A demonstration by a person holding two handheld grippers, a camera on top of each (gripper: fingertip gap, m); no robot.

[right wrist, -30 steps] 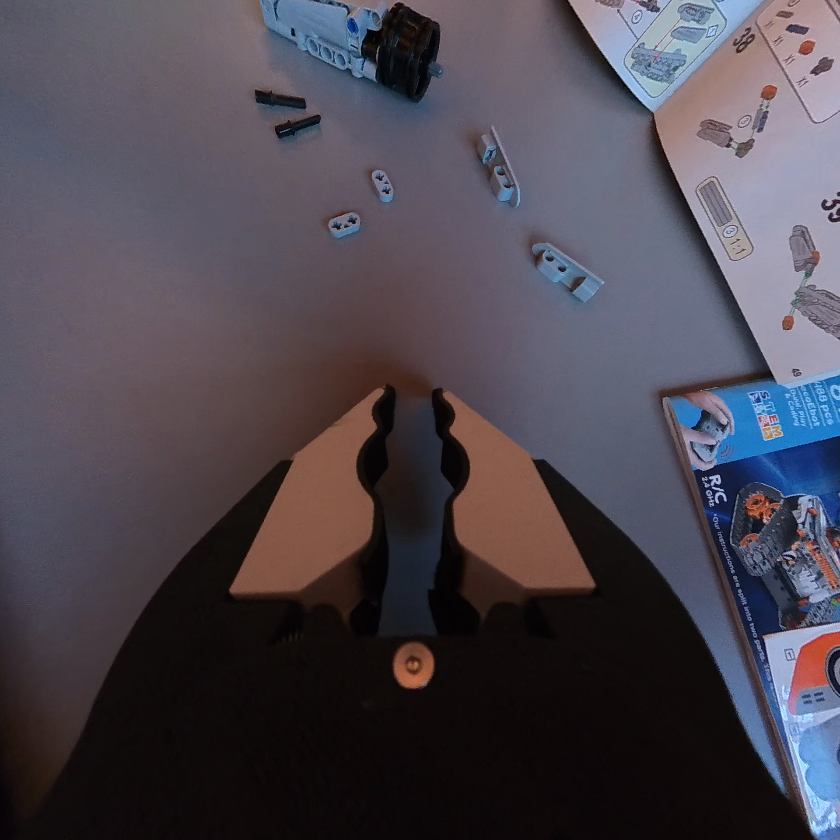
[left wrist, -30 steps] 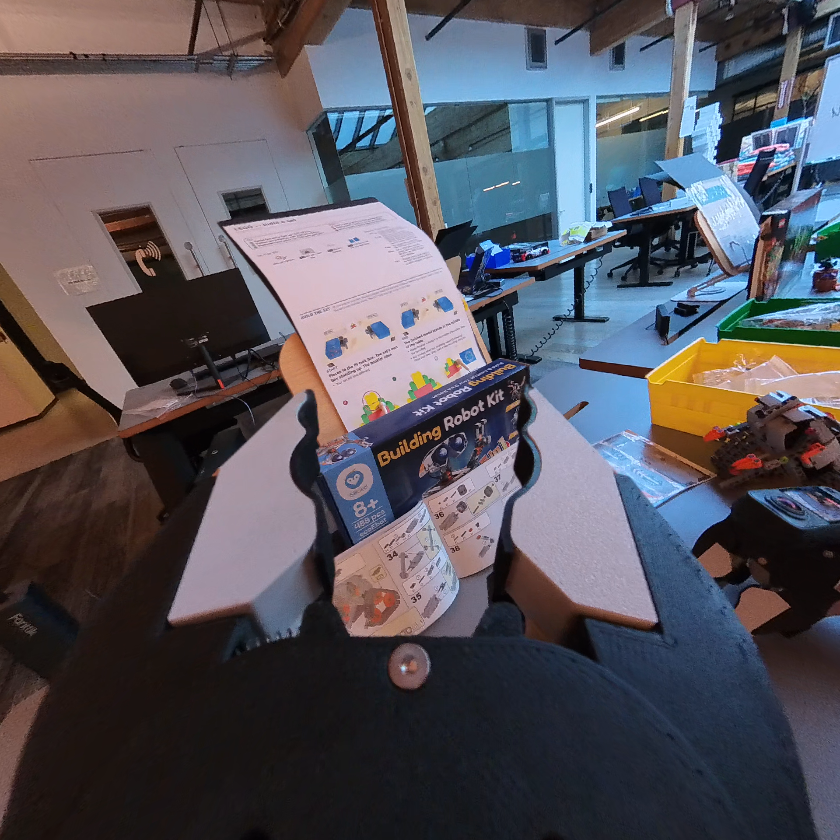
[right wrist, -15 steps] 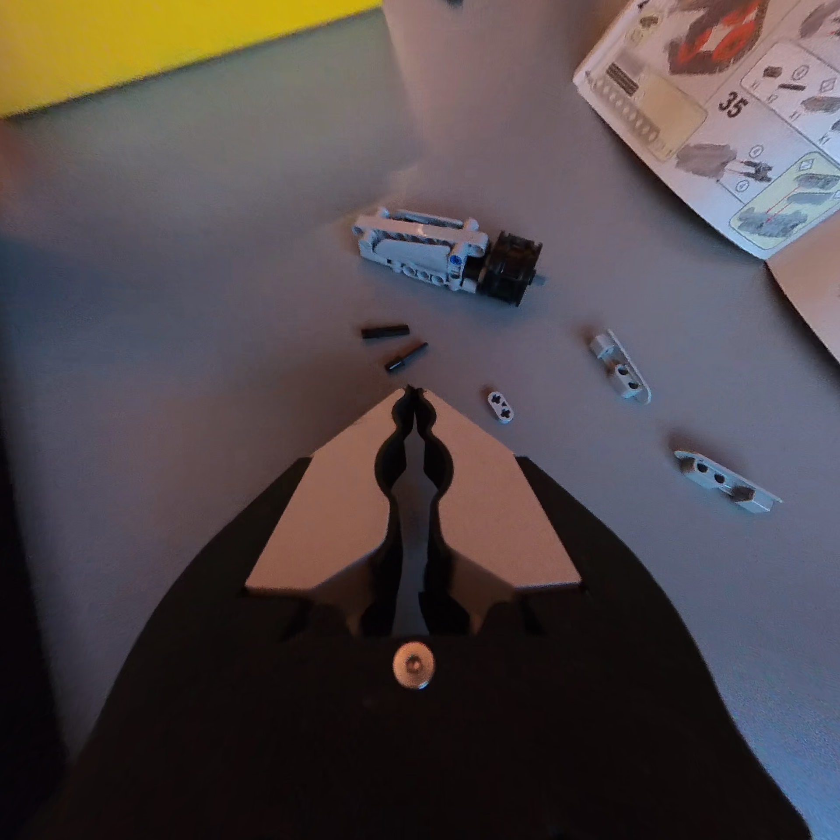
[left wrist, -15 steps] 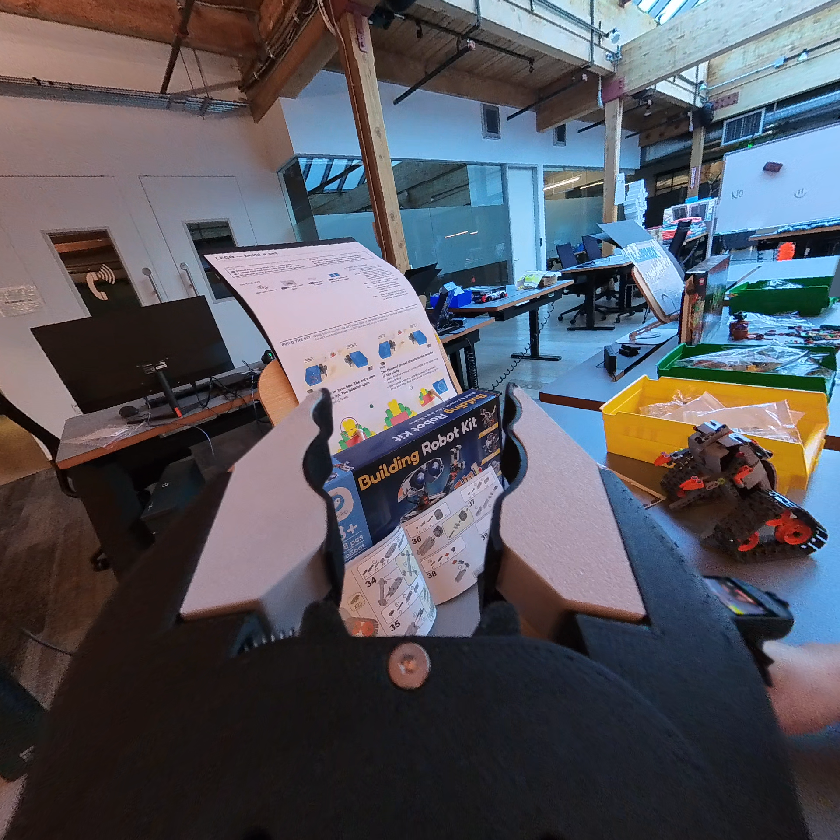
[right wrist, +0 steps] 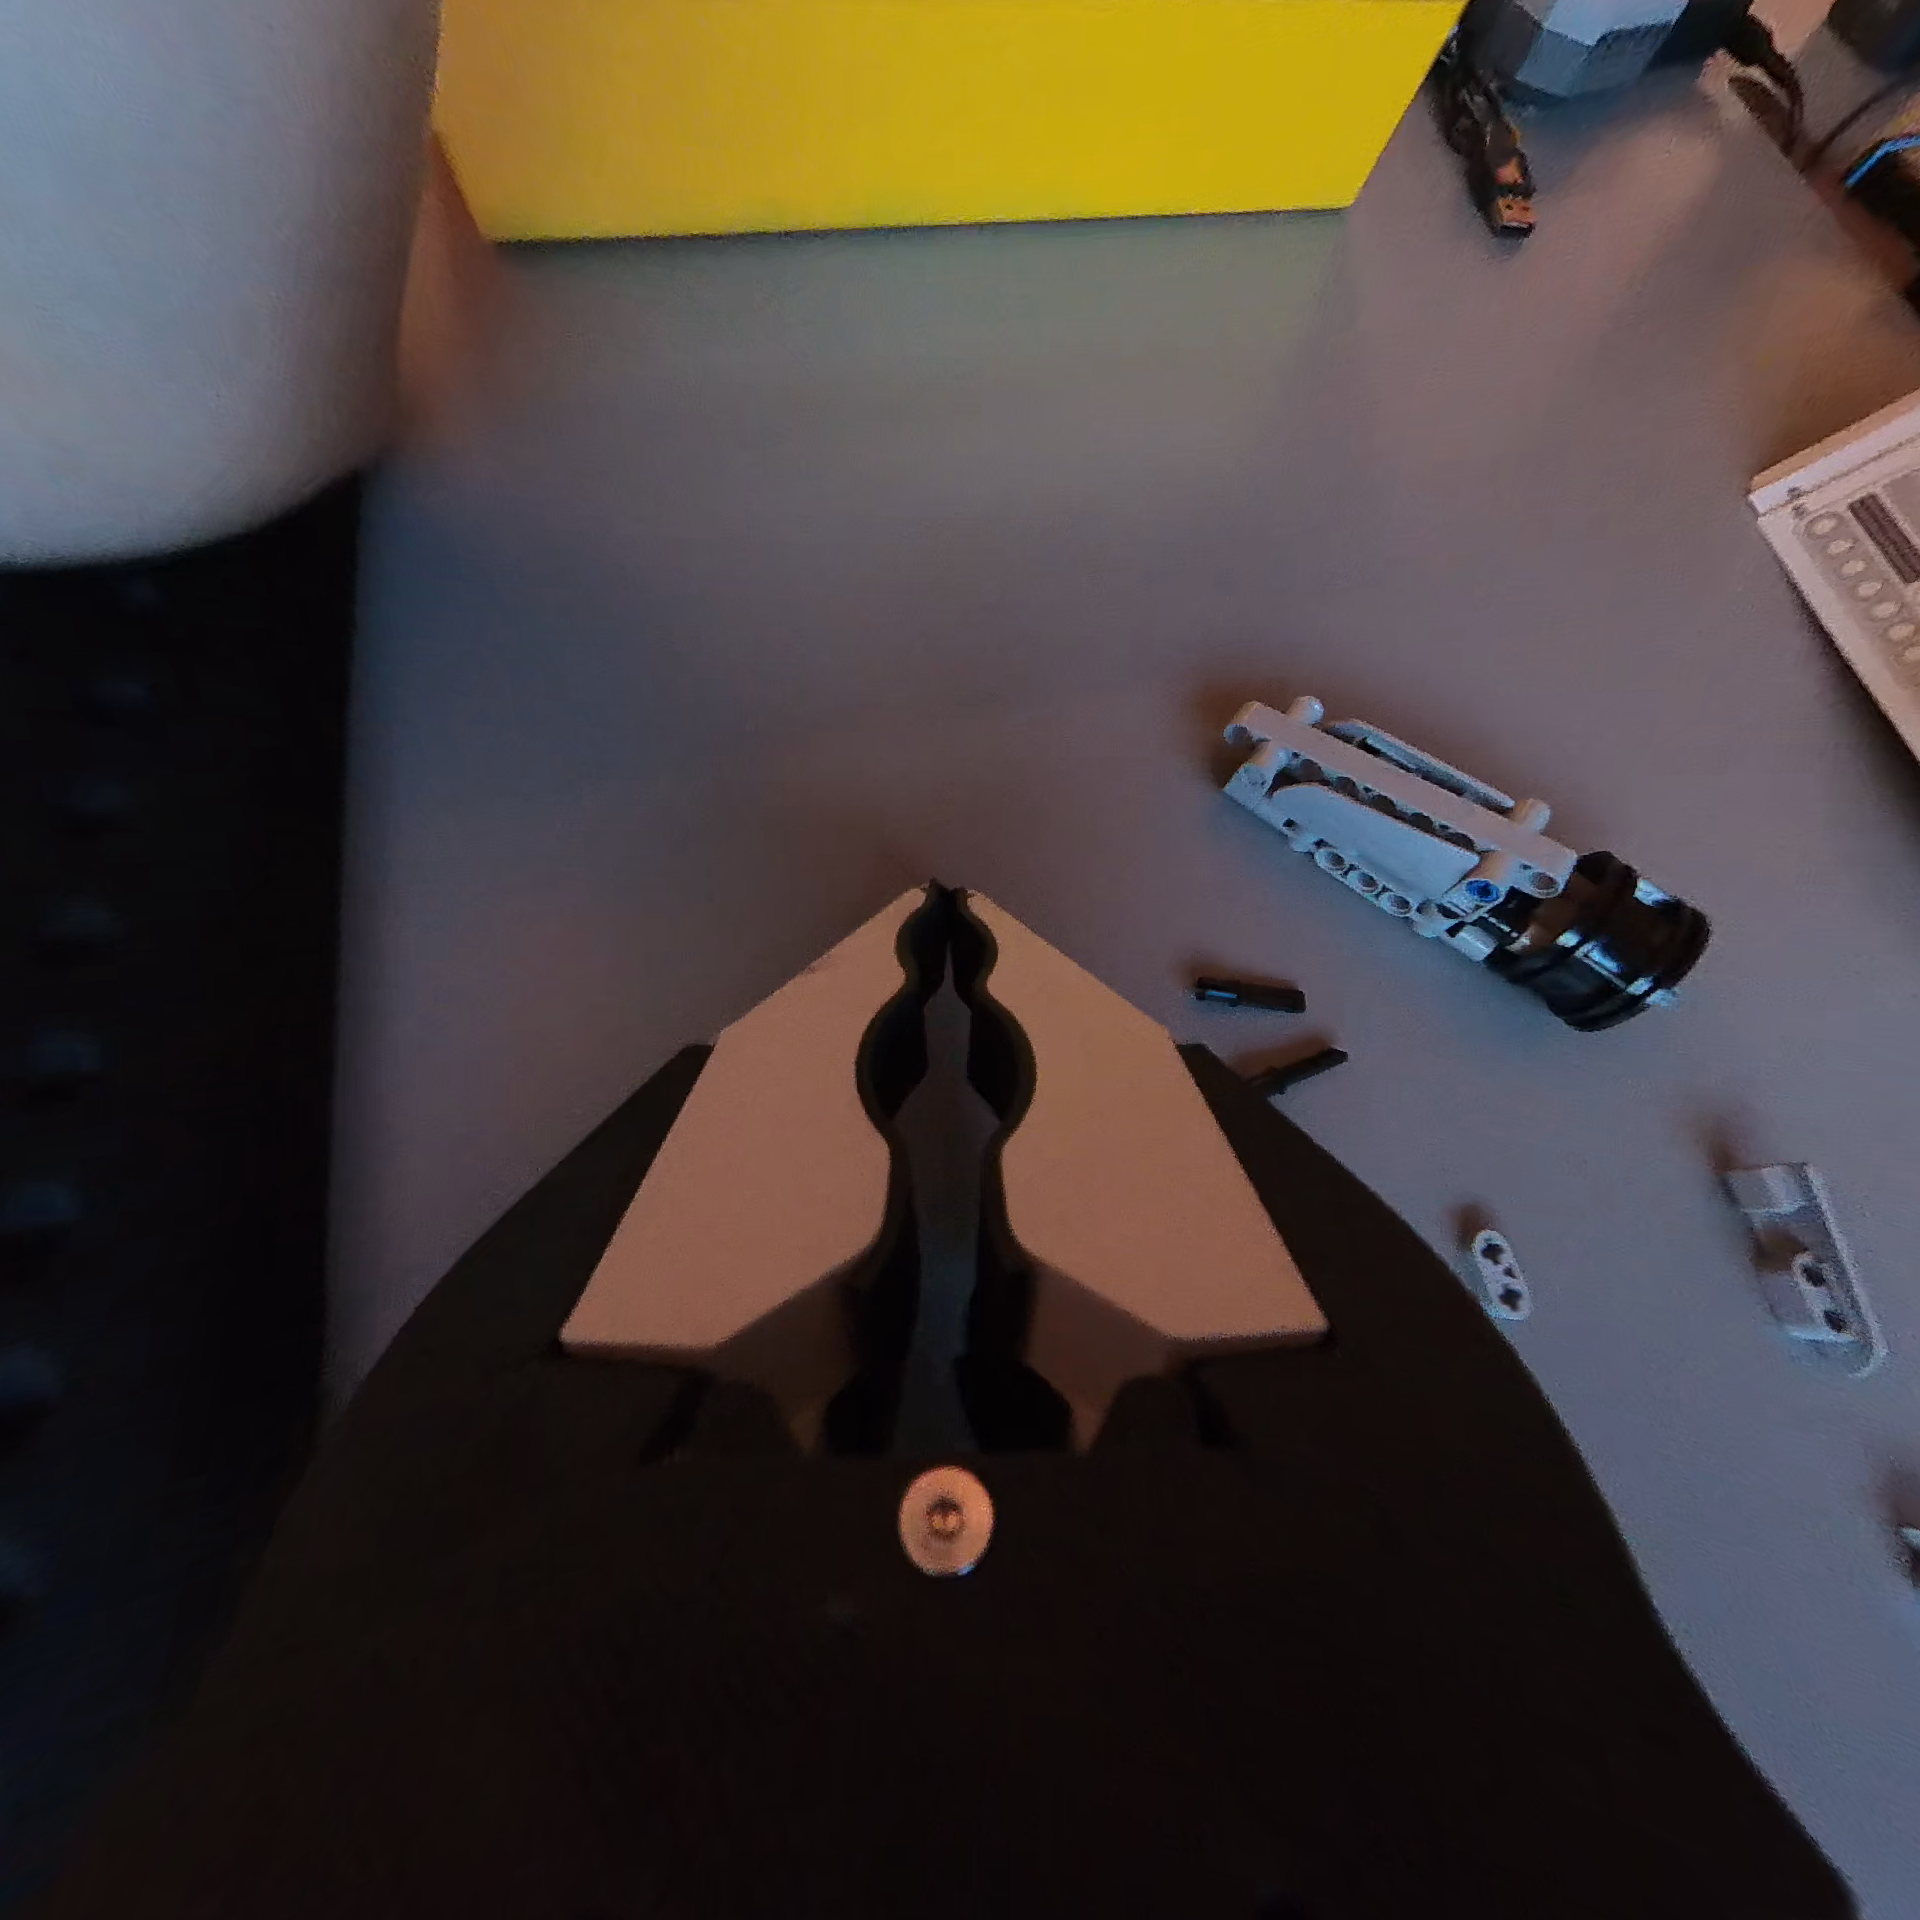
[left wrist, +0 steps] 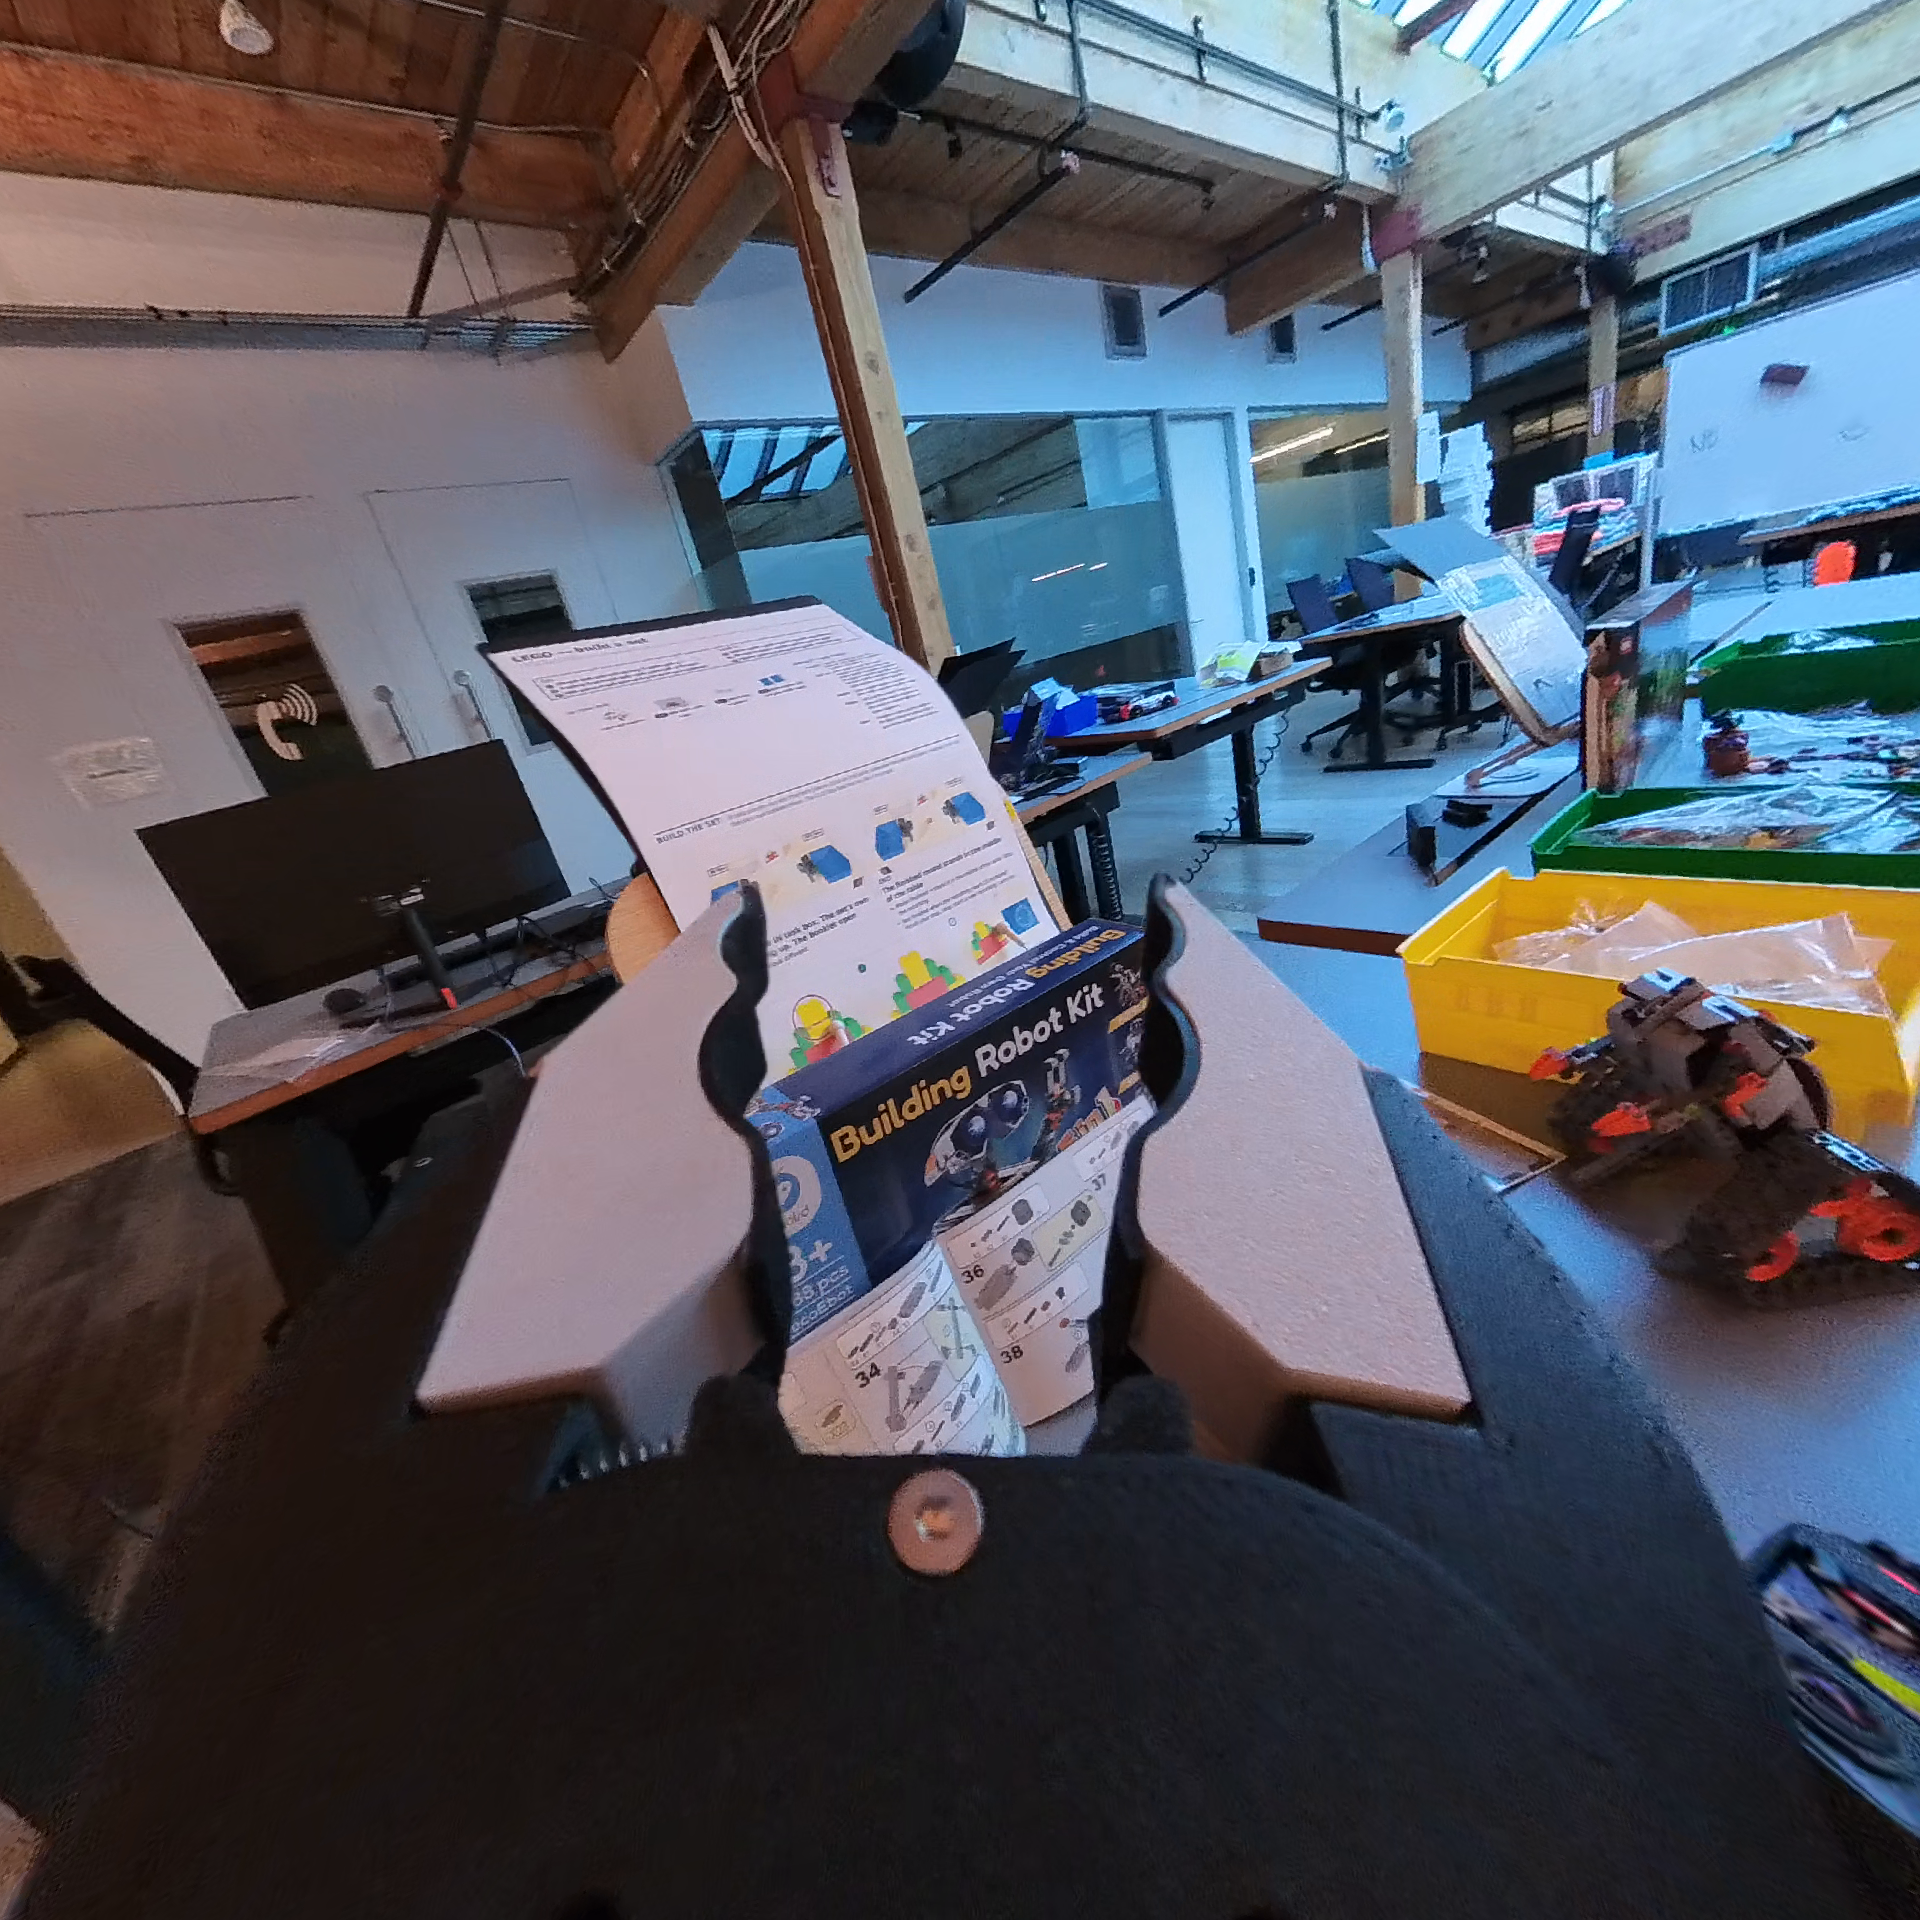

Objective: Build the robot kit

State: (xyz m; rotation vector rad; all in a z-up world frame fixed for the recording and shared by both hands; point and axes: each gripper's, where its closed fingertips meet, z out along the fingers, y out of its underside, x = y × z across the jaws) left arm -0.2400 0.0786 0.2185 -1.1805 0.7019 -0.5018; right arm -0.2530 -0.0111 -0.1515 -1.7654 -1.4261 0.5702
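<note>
My left gripper (left wrist: 953, 904) is open and empty, held above the table edge. Beyond its fingers stands a blue kit box (left wrist: 977, 1081) with an open instruction booklet (left wrist: 997, 1320) in front and a printed sheet (left wrist: 790, 748) propped behind. My right gripper (right wrist: 943, 891) points down at the grey table, its tips touching with nothing between them. To its right lie a grey and black brick assembly (right wrist: 1455, 862), two black pins (right wrist: 1247, 994), a small grey link (right wrist: 1499, 1270) and a grey bracket (right wrist: 1803, 1262).
A yellow bin (right wrist: 914, 114) stands at the far side, also in the left wrist view (left wrist: 1507, 997), with a tracked brick robot (left wrist: 1725, 1122) before it and a green bin (left wrist: 1704, 852) behind. A person's forearm (right wrist: 177, 260) is at the upper left. A booklet corner (right wrist: 1860, 582) lies right. My right fingertips sit around 40 cm from my left ones. The left gripper is farther from the small grey link (right wrist: 1499, 1270), some 35 cm, than the right, some 12 cm. To the grey bracket (right wrist: 1803, 1262): right tips about 15 cm, left tips about 40 cm.
My right gripper has shut from a narrow gap and moved away from the loose parts, which now lie to its right. My left gripper has tilted up a little.
</note>
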